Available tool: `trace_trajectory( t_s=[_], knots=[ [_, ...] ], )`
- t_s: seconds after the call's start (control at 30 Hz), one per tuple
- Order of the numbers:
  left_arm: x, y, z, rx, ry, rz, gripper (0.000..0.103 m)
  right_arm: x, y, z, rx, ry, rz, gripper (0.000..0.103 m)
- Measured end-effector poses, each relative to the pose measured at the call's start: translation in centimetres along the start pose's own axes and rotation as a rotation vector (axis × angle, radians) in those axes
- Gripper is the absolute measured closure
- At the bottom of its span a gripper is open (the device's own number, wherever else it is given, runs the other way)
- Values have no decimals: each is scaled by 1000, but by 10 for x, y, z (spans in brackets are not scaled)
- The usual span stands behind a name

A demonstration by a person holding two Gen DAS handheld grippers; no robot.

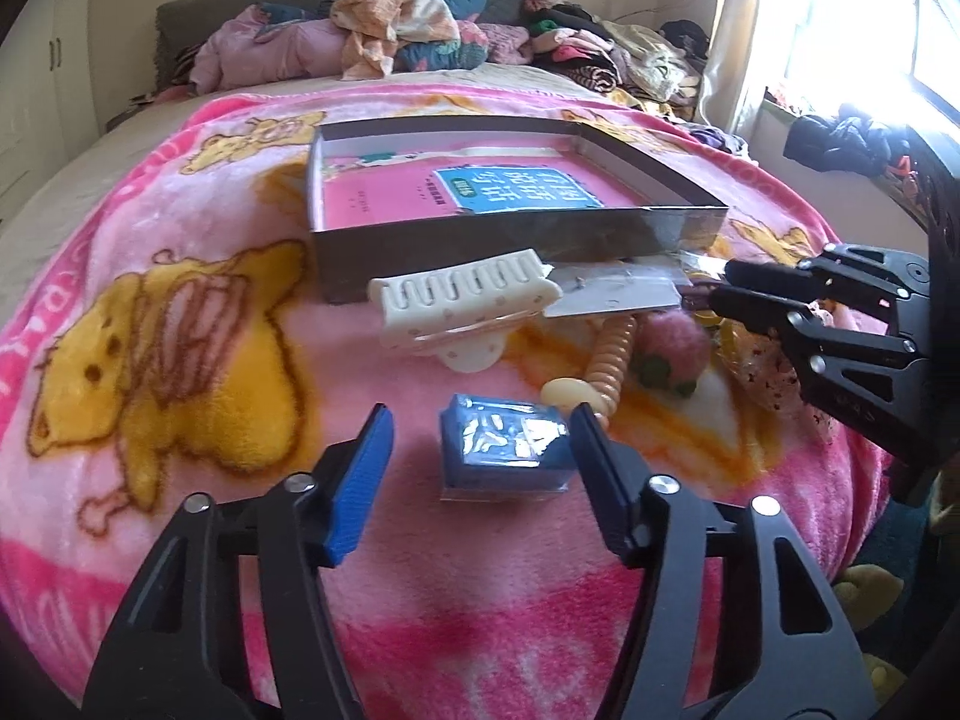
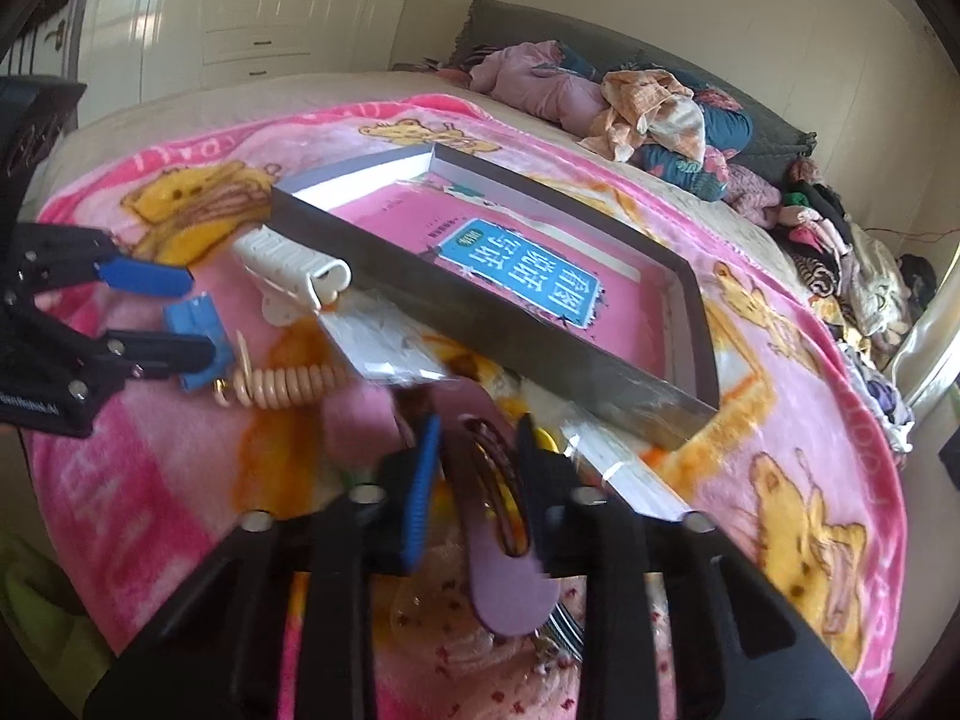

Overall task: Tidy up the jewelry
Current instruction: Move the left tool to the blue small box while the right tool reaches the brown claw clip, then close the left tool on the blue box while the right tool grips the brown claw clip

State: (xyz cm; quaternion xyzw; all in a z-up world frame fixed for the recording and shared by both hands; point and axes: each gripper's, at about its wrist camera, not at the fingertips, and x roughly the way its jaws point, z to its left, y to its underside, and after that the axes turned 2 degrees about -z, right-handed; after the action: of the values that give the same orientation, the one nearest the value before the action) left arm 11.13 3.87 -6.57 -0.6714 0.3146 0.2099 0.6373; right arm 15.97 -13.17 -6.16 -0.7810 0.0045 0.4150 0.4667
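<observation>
Pink fleece blanket (image 1: 252, 540) printed with yellow cartoon bears covers the bed, with heaped clothes (image 1: 396, 30) along the headboard and a bright window on the right of the left wrist view. Going from left to right along the blanket: a white hair claw clip (image 1: 462, 300) lies just in front of a shallow dark-walled box (image 1: 480, 240), which holds a pink book (image 1: 384, 192) with a blue label. Nearer the camera a small blue packet (image 1: 504, 444) wrapped in shiny film sits between the fingers of the left gripper (image 1: 480, 450); the blue pads stand apart on either side, and whether they touch it cannot be told. Next comes a peach spiral hair tie (image 1: 612, 360), then a pink fuzzy ball (image 1: 672, 342), with a clear flat sachet (image 1: 618, 294) lying against the box wall. Farthest right, the right gripper (image 2: 474, 456) has its fingers drawn in on a purple card (image 2: 504, 576) carrying a dark brown snap hair clip (image 2: 498, 480), the card standing on edge between the pads.
</observation>
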Motion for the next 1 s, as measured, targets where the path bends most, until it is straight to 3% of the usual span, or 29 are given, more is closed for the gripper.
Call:
trace_trajectory(
  t_s=[0.1,0.33,0.9,1.0],
  knots=[
    [4,0,-4,7,13,14,66,-1,3,-1,26,-28,-10,90],
    [5,2,-8,7,7,12,67,-4,6,-12,109,-43,-33,90],
    [-11,-14,-4,-29,35,-23,66,3,11,-37,177,-41,-11,71],
    [-13,-18,-3,-36,42,-34,66,-1,11,-45,193,-11,-23,61]
  ],
)
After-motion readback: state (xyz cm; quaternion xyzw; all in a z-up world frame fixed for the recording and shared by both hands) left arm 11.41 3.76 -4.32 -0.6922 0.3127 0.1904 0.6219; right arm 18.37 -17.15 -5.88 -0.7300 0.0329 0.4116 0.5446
